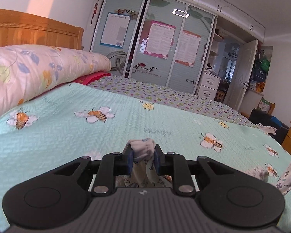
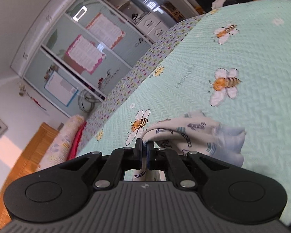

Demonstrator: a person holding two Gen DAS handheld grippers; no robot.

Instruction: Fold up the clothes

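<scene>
Garment (image 2: pixel 194 134) stretched between left tongs (image 1: pixel 142 160) and right tongs (image 2: pixel 145 151), both clamped.

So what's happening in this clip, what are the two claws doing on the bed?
A person is working two handheld claws over a bed covered by a mint-green quilt with a bee print. The left claw is shut on a bunched grey cuff of a white garment printed with letters. The right claw pinches a thin edge of the same garment. The garment is still crumpled, with no neat fold visible yet.
</scene>
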